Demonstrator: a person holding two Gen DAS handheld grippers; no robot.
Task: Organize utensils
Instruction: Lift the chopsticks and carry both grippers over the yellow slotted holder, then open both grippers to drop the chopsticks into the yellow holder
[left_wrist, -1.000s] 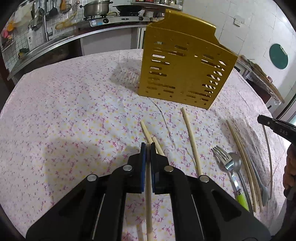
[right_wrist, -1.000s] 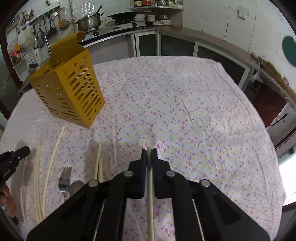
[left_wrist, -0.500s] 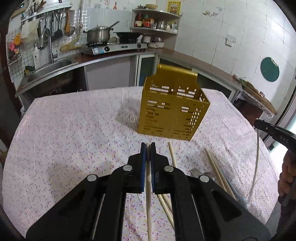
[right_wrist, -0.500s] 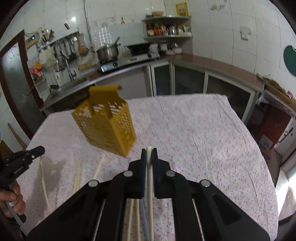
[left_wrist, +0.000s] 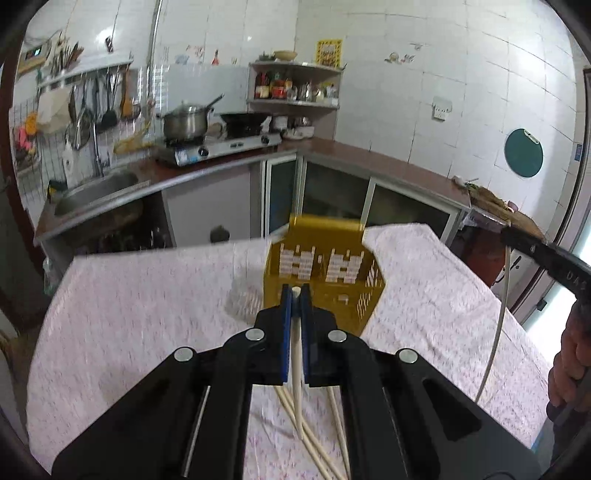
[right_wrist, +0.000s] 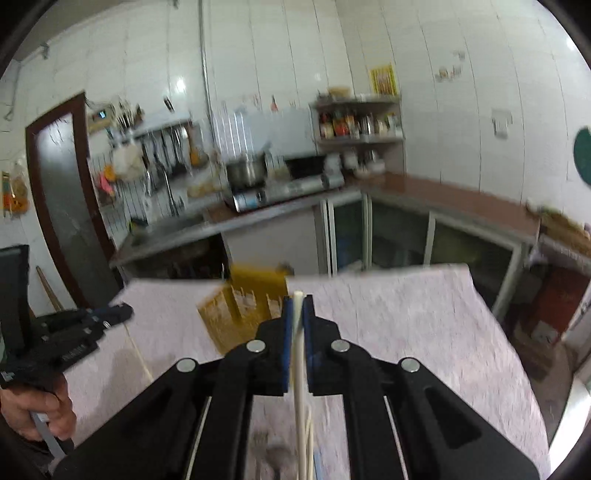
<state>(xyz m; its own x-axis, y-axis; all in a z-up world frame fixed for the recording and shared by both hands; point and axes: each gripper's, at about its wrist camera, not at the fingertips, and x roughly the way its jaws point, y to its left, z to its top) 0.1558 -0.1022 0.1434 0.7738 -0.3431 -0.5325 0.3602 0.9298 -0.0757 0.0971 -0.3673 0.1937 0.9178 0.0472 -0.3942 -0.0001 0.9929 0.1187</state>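
Note:
My left gripper (left_wrist: 294, 293) is shut on a pale chopstick (left_wrist: 296, 354) and holds it above the table, tip towards the yellow slotted utensil holder (left_wrist: 325, 280). My right gripper (right_wrist: 297, 303) is shut on another pale chopstick (right_wrist: 300, 369), also lifted, with the holder (right_wrist: 243, 314) beyond it to the left. Each gripper shows in the other's view: the right one at the right edge (left_wrist: 546, 258), its chopstick hanging down, the left one at the left edge (right_wrist: 74, 328). More chopsticks (left_wrist: 317, 443) lie on the flowered tablecloth (left_wrist: 147, 332) below.
A fork (right_wrist: 260, 448) lies blurred on the cloth under my right gripper. Behind the table runs a kitchen counter with a sink (left_wrist: 96, 188), a stove and pot (left_wrist: 184, 125), and cabinets. The table's far edge (right_wrist: 369, 271) is just past the holder.
Both grippers have risen and tilted up with their chopsticks; the holder now looks smaller and lower, and the kitchen wall fills the upper view. The right view is motion-blurred.

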